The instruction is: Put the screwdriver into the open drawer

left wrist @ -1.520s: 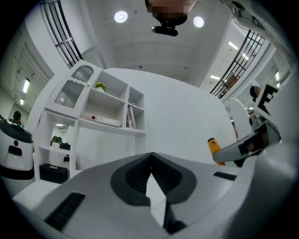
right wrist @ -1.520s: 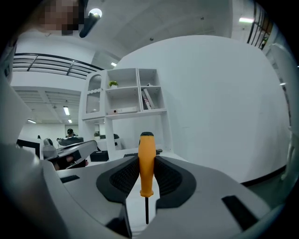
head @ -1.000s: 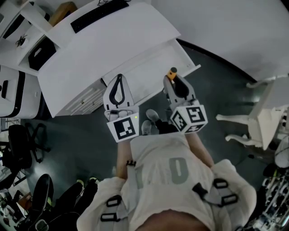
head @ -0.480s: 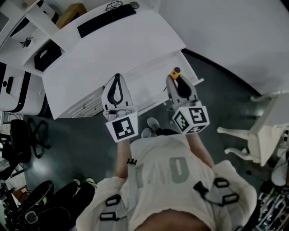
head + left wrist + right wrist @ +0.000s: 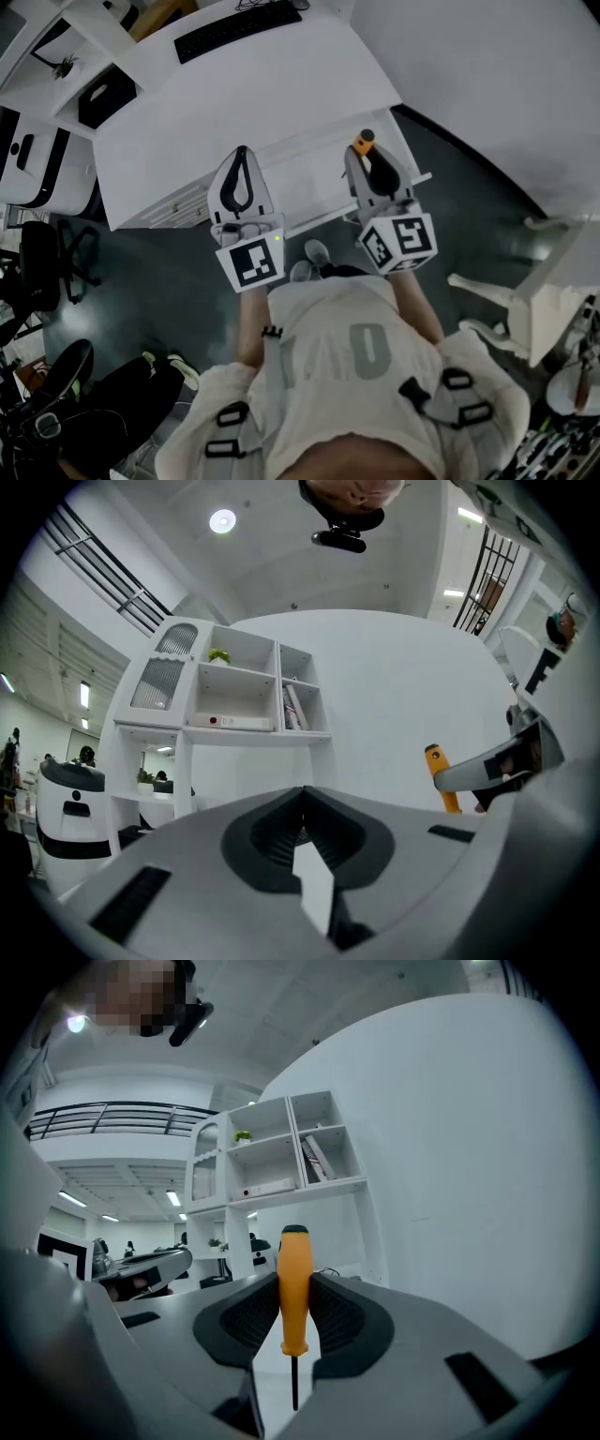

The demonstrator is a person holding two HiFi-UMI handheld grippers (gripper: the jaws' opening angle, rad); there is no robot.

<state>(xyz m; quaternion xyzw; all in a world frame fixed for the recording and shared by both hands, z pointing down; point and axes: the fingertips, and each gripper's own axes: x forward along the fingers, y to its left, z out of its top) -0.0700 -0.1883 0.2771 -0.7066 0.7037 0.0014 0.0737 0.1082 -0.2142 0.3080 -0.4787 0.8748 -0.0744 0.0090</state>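
Note:
The screwdriver (image 5: 364,142) has an orange handle and a thin dark shaft; its handle end sticks out beyond the fingertips. My right gripper (image 5: 361,159) is shut on it and holds it over the right part of the open white drawer (image 5: 305,178) under the desk. In the right gripper view the screwdriver (image 5: 293,1288) stands upright between the pads of the right gripper (image 5: 293,1312). My left gripper (image 5: 242,155) is shut with nothing in it, over the drawer's left part. The left gripper (image 5: 302,794) view shows the screwdriver (image 5: 441,775) at the right.
The white desk (image 5: 234,94) carries a black keyboard (image 5: 239,28). A white shelf unit (image 5: 56,56) stands at the far left, dark office chairs (image 5: 47,272) at the left. White furniture (image 5: 534,300) stands on the grey floor at the right.
Both grippers have moved forward toward the desk. The right one has carried the screwdriver further in over the open drawer. Neither gripper's jaws have changed.

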